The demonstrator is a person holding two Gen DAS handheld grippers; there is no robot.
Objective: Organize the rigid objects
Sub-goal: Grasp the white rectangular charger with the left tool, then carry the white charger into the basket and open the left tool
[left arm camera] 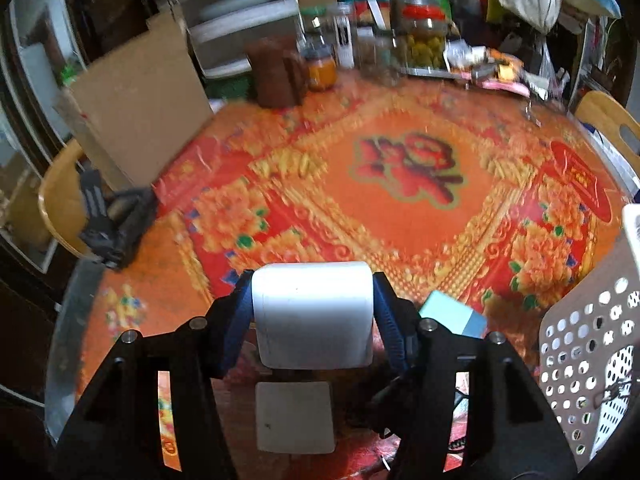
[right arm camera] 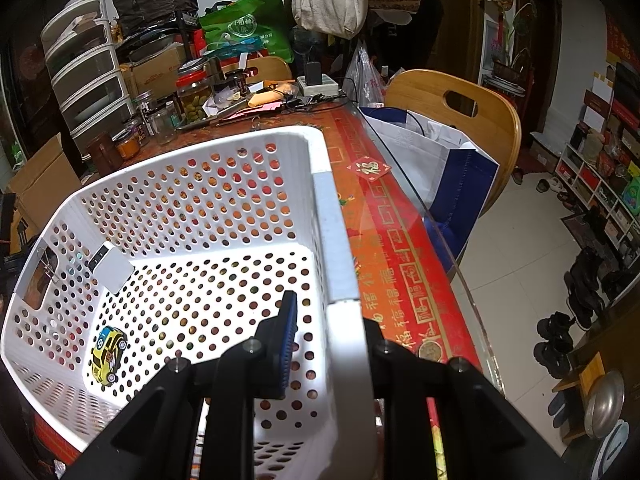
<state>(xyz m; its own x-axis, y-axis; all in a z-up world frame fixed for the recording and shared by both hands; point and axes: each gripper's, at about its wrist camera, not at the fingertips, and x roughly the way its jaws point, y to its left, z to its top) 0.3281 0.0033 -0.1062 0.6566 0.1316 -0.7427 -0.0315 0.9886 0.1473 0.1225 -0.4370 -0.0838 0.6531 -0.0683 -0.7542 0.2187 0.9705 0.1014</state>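
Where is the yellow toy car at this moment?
In the right wrist view, the yellow toy car lies on the floor of the white basket, near its lower-left corner, left of the right gripper.

A jar of green pickles [right arm camera: 195, 98] with a red lid stands at the table's far edge beside a smaller orange-filled jar [right arm camera: 128, 146]. A wooden chair [right arm camera: 476, 120] holds a white-and-blue bag [right arm camera: 448, 168]; stacked clear drawers [right arm camera: 86, 72] stand behind, and what look like shoes [right arm camera: 560, 344] lie on the floor.

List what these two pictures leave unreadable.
- Left wrist view: jars at the table's far edge, motion-blurred.
- Left wrist view: pale blue block, partly hidden behind the left hand-held gripper holding a white block.
- Right wrist view: right hand-held gripper, outer finger hidden behind the basket rim.
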